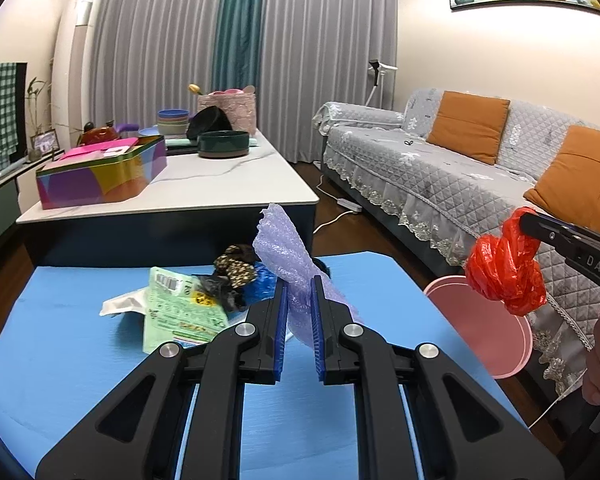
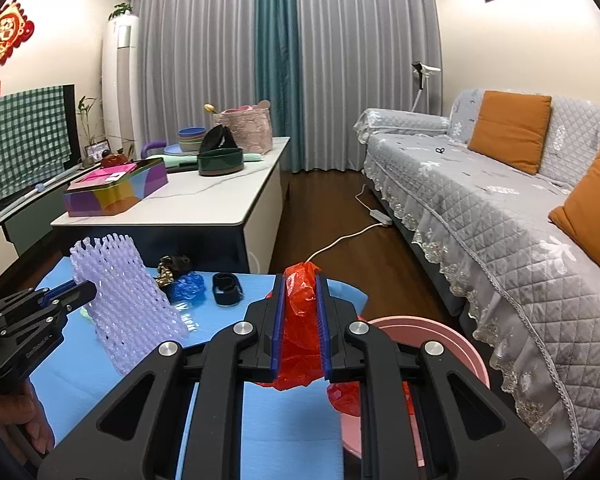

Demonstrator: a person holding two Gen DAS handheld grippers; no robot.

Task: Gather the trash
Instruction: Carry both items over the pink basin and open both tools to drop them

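My left gripper point(image 1: 300, 280) is shut on a lilac foam net sleeve point(image 1: 280, 248), held upright above the blue mat point(image 1: 60, 340). In the right wrist view the same foam net sleeve point(image 2: 128, 300) hangs from the left gripper point(image 2: 90, 288). My right gripper point(image 2: 300, 278) is shut on a crumpled red plastic bag point(image 2: 300, 332), which it holds over the near rim of the pink bin point(image 2: 452, 344). From the left wrist, the red plastic bag point(image 1: 504, 272) dangles above the pink bin point(image 1: 488, 328). Loose trash lies on the mat: a green wrapper point(image 1: 176, 312), a black-and-gold wrapper point(image 1: 236, 266), a blue plastic scrap point(image 2: 188, 286), a black band point(image 2: 226, 288).
A white-topped coffee table point(image 1: 220, 188) stands beyond the mat, carrying a colourful tin point(image 1: 100, 176), bowls and a dark green pot point(image 1: 223, 144). A grey quilted sofa point(image 2: 500, 208) with orange cushions runs along the right. A white power strip and cable point(image 2: 376, 218) lie on the wooden floor.
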